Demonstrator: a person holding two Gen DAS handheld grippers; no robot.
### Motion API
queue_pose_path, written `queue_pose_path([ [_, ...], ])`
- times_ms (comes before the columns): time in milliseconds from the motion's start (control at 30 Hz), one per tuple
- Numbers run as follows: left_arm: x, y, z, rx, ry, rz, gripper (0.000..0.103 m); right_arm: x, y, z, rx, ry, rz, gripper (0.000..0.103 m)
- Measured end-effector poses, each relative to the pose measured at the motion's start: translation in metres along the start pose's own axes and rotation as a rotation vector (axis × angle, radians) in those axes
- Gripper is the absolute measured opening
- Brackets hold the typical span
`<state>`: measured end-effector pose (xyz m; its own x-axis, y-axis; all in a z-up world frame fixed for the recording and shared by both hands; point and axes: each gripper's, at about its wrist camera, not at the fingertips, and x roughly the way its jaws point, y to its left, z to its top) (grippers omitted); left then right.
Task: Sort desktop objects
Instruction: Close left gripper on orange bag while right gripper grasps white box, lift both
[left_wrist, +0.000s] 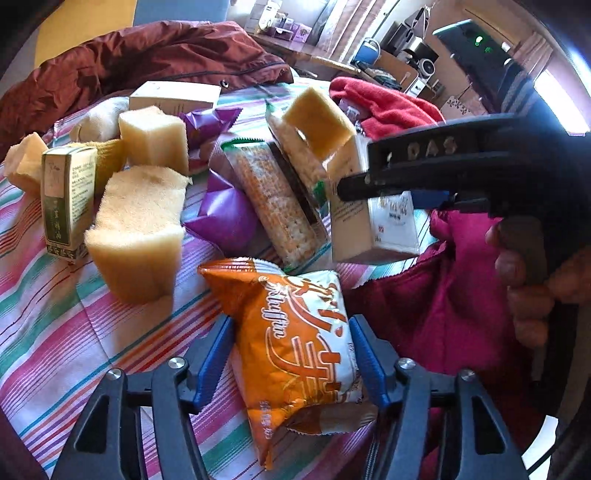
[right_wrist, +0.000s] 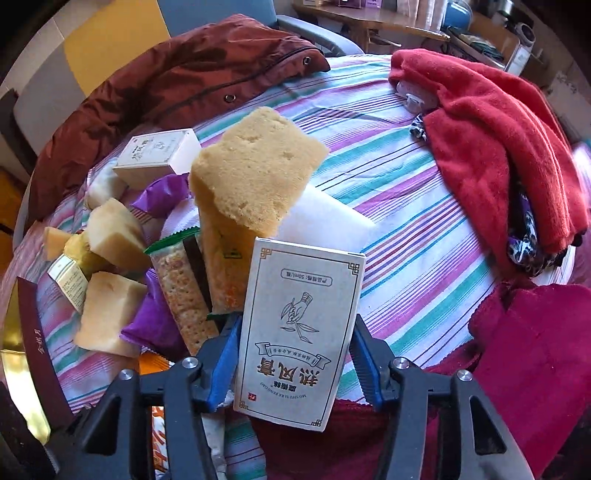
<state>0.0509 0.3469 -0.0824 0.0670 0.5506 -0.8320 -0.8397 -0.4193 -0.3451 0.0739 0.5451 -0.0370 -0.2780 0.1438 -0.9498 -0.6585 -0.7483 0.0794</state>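
Two grippers work at once here. The left gripper (left_wrist: 290, 363) has the orange foil snack packet (left_wrist: 295, 354) between its blue pads at bottom centre; the jaws look clenched on it, prob. to lift it off the striped tablecloth (left_wrist: 55, 332). The right gripper (right_wrist: 291, 354) grasps the white cardboard box with ink drawing (right_wrist: 299, 332), held upright at lower centre, above the cloth, so it can go to a group. Yellow sponge blocks (left_wrist: 138, 230) and cracker packs (left_wrist: 273, 206) lie mixed at centre-left, not yet sorted.
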Motion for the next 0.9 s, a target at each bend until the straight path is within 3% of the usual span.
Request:
queue_pose_path([
  [267,-0.006,0.007,-0.012,0.008,-0.025,-0.023,0.06,-0.006,-0.005,0.002,0.008,-0.083,0.064,0.056],
  [600,-0.032,0.026,-0.04,-0.007,-0.062,-0.023,0.059,-0.026,-0.021,0.0,0.072,-0.206,0.219,0.056],
  [900,-0.053,0.031,-0.048,-0.052,-0.134,0.018,0.059,-0.037,-0.022,-0.004,0.069,-0.272,0.306,0.056],
])
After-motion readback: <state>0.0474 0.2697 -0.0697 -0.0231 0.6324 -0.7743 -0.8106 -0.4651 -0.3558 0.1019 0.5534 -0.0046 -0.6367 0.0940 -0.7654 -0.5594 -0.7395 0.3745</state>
